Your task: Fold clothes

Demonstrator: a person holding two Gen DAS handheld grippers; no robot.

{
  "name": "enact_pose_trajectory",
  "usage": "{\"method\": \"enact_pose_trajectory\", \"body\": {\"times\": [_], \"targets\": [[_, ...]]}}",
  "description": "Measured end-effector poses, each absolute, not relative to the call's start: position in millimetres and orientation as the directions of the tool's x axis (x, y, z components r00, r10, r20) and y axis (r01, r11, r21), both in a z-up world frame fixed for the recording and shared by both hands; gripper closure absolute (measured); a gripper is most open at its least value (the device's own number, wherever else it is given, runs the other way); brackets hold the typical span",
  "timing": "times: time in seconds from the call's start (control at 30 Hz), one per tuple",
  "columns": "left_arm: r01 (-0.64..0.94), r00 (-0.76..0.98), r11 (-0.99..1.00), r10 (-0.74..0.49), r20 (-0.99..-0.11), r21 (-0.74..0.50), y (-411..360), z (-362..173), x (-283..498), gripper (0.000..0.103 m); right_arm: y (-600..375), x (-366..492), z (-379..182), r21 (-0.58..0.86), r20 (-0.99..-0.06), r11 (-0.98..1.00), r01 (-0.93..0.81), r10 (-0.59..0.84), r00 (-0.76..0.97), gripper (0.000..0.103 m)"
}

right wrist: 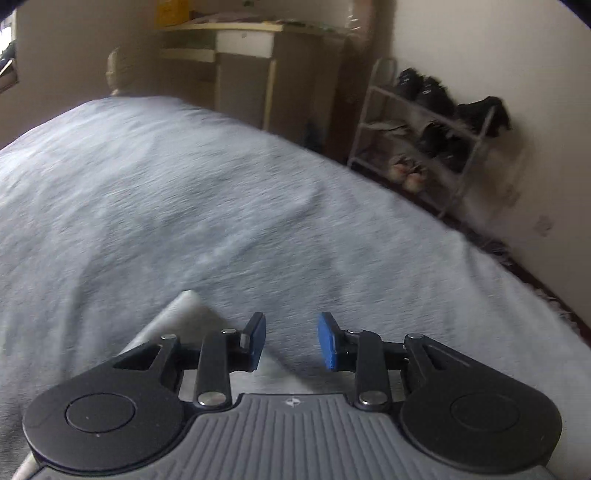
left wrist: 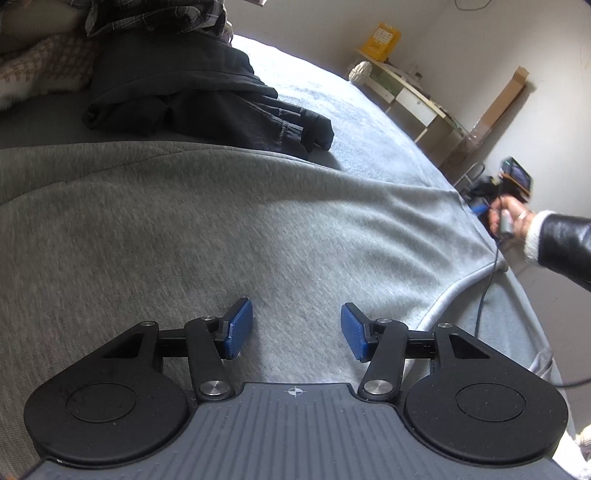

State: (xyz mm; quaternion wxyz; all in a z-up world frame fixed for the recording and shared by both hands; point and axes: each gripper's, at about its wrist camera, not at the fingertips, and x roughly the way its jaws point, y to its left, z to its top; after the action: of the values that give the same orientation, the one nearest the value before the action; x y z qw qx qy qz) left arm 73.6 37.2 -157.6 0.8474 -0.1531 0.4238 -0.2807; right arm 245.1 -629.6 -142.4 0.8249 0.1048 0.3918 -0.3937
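A large grey sweatshirt-type garment (left wrist: 221,229) lies spread on the bed, its pale ribbed hem (left wrist: 454,291) curving down the right side. My left gripper (left wrist: 297,328) hovers just over this fabric, open, with nothing between its blue pads (left wrist: 240,325). In the right wrist view my right gripper (right wrist: 291,341) is open too, low over blurred grey cloth, with a pale ribbed edge (right wrist: 177,314) just to its left. At the right edge of the left wrist view, a hand (left wrist: 509,221) in a black sleeve holds that right gripper beyond the bed's side.
Black clothes (left wrist: 207,96) and a plaid garment (left wrist: 155,14) are piled at the far left of the bed (left wrist: 369,122). A desk (left wrist: 406,92) with a yellow box (left wrist: 380,37) stands past the bed. A shoe rack (right wrist: 436,140) lines the wall. A cable (left wrist: 487,288) hangs by the hem.
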Motion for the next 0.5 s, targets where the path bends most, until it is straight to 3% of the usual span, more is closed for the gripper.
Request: {"method": "enact_pose_trajectory", "body": {"times": [0.13,0.2,0.3,0.5], "targets": [[0.326,0.491,0.789,-0.612,-0.621,-0.52,41,-158,74,0.047,-667,171,-98,-0.063,-0.679,0.528,0.847,-0.645,0.351,0.069],[0.316,0.493,0.789,-0.611,-0.619,-0.527,43,-156,74,0.047,-671,134,-79,0.075,-0.693,0.544,0.836,-0.574,0.436,0.069],[0.294,0.514,0.792,-0.603,-0.61,-0.535,48,-144,71,0.047,-646,101,-61,0.303,-0.72,0.644,0.703,-0.329,0.611,0.069],[0.226,0.588,0.857,-0.499,-0.637,-0.463,68,-119,50,0.047,-489,129,-71,0.399,-0.769,0.866,0.301,0.137,0.625,0.069]]}}
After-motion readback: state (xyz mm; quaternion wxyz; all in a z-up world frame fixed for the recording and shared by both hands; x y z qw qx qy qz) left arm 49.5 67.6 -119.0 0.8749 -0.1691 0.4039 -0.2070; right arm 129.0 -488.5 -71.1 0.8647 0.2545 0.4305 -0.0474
